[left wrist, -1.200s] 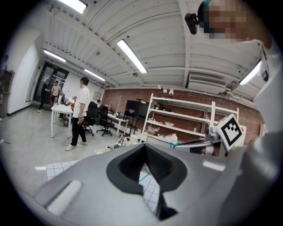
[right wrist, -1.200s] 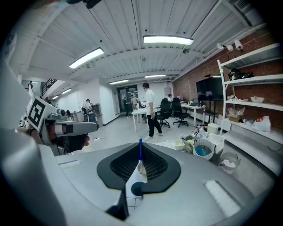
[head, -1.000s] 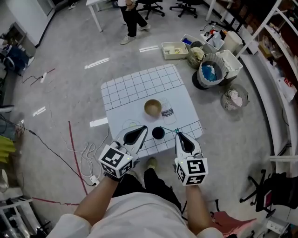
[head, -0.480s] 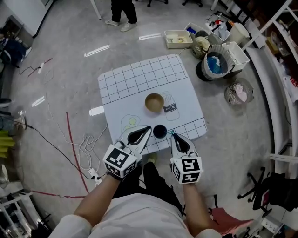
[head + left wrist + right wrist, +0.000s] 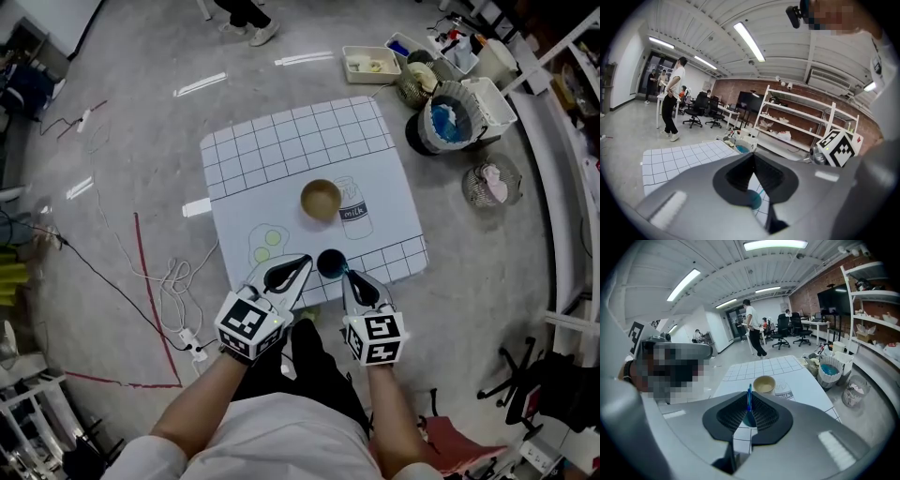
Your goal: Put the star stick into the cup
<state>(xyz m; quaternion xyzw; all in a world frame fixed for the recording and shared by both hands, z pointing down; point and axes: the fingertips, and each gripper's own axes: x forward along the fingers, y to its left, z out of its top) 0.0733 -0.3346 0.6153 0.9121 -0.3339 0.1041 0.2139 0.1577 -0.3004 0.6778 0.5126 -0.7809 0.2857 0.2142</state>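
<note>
Right hand-held gripper (image 5: 749, 401): jaws are clamped on the star stick (image 5: 749, 392). The stick is a thin blue rod that stands upright between the jaw pads, and its top end rises just above the jaw tips. The star end cannot be made out in any view.

Left hand-held gripper (image 5: 753, 157): jaws are together at the tips and hold nothing.

Cup (image 5: 331, 263): a dark, round cup that stands upright near the middle of the front edge of the surface (image 5: 281, 150). In the head view the tips of both hand-held grippers lie just beside the cup, the left one at its left rim and the right one at its near right rim. In the right gripper view the cup opening shows directly below the stick, through the gap in the jaws. Whether the lower end of the stick is inside the cup cannot be told.

Bowl (image 5: 321, 199): a tan bowl that stands at the centre of the surface, beyond the cup and apart from it. A printed milk carton (image 5: 353, 207) lies just beside the bowl on its right.

Surface: white, with a black grid along the far edge and the front right corner.
</note>
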